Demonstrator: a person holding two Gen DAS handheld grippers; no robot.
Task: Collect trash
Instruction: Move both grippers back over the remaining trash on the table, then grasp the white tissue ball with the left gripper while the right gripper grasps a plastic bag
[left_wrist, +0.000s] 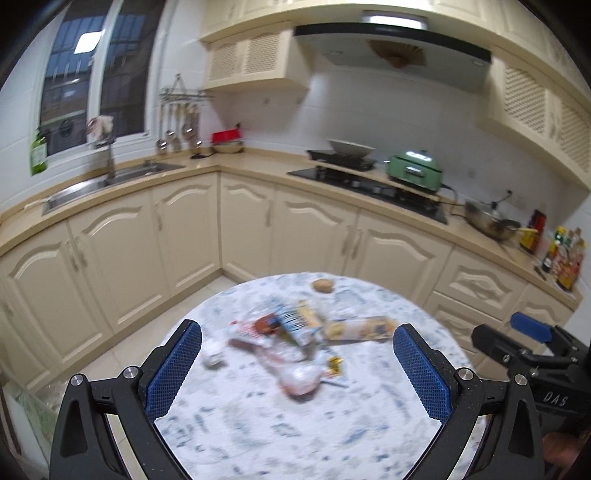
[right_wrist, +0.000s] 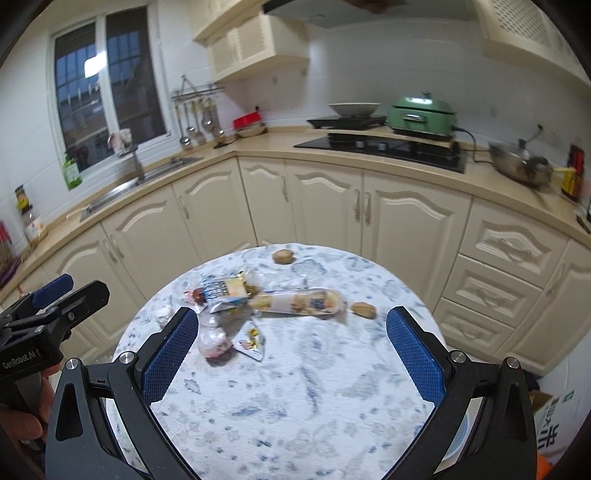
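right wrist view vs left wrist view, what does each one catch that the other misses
Only the right wrist view shows a second brown round piece beside the long clear wrapper, and a cardboard box on the floor. Only the left wrist view shows the range hood in full. Both show the round table, the wrapper pile, the far brown piece, and both grippers open: left gripper, right gripper.

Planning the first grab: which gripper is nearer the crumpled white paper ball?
Left. The ball lies beside the left gripper's left finger; the right gripper hovers farther right.
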